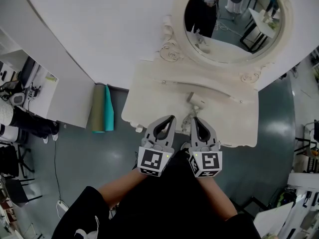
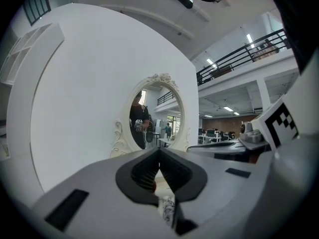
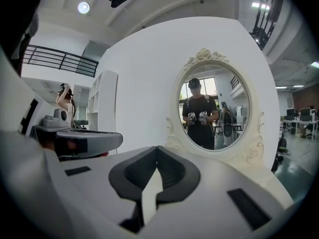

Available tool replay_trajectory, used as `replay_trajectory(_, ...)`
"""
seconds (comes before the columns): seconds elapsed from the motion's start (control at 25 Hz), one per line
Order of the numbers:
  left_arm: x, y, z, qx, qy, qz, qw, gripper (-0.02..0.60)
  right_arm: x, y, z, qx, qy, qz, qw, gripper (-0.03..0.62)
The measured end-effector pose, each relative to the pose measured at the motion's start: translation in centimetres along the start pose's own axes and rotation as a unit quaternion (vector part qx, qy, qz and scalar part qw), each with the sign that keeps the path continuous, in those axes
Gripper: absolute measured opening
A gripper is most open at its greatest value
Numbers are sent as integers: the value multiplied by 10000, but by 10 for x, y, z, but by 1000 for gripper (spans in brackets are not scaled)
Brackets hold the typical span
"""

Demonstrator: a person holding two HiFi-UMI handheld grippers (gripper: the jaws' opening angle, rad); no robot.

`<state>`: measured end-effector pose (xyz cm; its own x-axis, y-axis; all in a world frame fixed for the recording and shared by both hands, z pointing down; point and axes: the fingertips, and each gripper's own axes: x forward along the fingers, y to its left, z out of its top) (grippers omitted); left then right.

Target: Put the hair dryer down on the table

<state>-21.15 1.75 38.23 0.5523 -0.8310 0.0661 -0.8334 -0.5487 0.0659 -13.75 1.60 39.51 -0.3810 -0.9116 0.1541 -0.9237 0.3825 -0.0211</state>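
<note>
A white hair dryer [image 1: 196, 100] lies on the cream dressing table [image 1: 149, 91], near its middle, with its cord trailing toward the front edge. My left gripper [image 1: 172, 117] and right gripper [image 1: 194, 118] hover side by side over the table's front edge, just short of the dryer. Both are shut with nothing between the jaws. In the left gripper view the shut left gripper [image 2: 159, 151] points at the oval mirror [image 2: 157, 116]. The right gripper view shows the shut right gripper [image 3: 157, 148] below the mirror [image 3: 214, 108]. The dryer is hidden in both gripper views.
The oval mirror [image 1: 232, 19] stands at the table's back against a curved white wall [image 1: 99, 29]. Two rolled mats [image 1: 101, 108], olive and teal, lean left of the table. A person's legs [image 1: 30, 126] and shelving show at far left, furniture at far right.
</note>
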Motion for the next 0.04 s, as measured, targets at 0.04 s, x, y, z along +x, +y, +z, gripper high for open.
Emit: replay_trajectory(0.04,0,0,-1,-1,18,5,10000,15,0,1,0,-12,8,4,10000,18)
